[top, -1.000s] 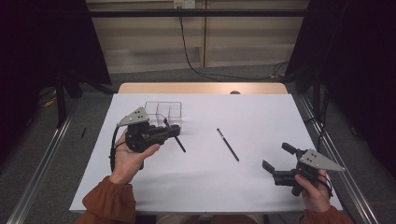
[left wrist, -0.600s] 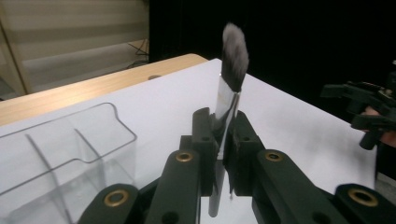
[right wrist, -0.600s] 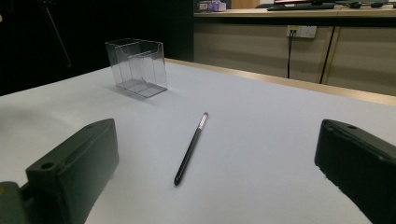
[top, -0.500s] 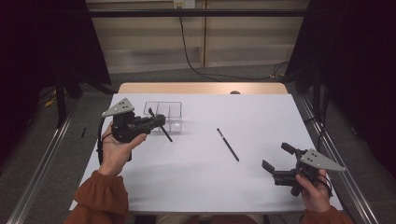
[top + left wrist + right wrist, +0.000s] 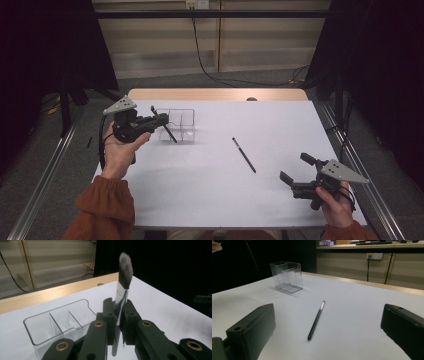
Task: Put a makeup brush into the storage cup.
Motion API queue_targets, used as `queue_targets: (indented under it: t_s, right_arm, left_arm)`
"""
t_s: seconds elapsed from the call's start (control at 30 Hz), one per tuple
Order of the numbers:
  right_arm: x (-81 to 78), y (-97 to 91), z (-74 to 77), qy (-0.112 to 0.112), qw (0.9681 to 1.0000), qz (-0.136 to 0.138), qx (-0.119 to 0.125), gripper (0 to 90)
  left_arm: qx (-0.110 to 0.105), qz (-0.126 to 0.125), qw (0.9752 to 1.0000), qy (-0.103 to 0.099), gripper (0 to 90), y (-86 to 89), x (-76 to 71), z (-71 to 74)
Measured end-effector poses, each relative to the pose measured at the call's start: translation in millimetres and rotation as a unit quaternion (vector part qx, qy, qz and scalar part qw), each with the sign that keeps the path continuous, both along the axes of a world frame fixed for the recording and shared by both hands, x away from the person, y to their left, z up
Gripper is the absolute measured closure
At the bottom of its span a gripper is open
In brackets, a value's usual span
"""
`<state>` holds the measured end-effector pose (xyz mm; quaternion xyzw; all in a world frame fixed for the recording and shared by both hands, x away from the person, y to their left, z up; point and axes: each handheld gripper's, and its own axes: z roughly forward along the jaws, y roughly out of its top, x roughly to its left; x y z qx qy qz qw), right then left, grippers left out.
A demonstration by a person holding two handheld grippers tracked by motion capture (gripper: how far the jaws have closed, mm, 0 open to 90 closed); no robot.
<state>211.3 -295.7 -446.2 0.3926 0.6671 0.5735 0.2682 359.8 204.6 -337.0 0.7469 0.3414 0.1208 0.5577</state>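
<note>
Nearest you, the white surface (image 5: 210, 185) lies bare in front of your sleeves, its wooden far edge showing beyond the sheet. Your right tool (image 5: 295, 175) sits low at the near right corner, jaws standing wide apart with nothing between them. Just ahead of it, near the middle of the surface, a thin black pen (image 5: 244, 155) lies flat and slanted, well apart from everything else.

Farther out on the left, your left tool (image 5: 161, 116) is held above the surface, jaws clamped together on a makeup brush (image 5: 124, 277). The brush hangs beside the near left wall of the clear organizer (image 5: 182, 122), which stands on the surface toward the far edge; whether the handle touches the wall cannot be told.

Nothing stands between the brush and the organizer. Beyond the surface, a grey floor, a pale wall panel with a trailing black cable (image 5: 200, 55), and dark curtains on both sides close the room.

The left gripper view shows the brush's grey bristles pointing up and its shiny ferrule pinched between the pads, plus the organizer's inner dividers. The right gripper view shows the pen's silver-banded end pointing away toward the organizer.
</note>
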Motion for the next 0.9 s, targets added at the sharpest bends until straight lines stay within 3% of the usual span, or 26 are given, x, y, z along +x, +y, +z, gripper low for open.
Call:
queue_targets:
  t_s: [0.4, 0.6, 0.9]
  right_arm:
    - [0.5, 0.5, -0.6, 0.004, 1.0, 0.003, -0.002, 0.0]
    - [0.5, 1.5, -0.8, 0.005, 0.9999, 0.007, -0.007, 0.0]
    - [0.7, 2.7, -1.5, 0.008, 0.9999, 0.011, -0.01, 0.0]
  left_arm:
    - [0.017, 0.029, 0.9994, 0.001, 83.6, 7.5, 21.7, 9.2]
    - [0.009, 0.045, 0.9989, 0.003, 83.6, 14.3, 33.7, 9.2]
    - [0.013, 0.069, 0.9975, -0.013, 83.6, 15.0, 46.5, 8.8]
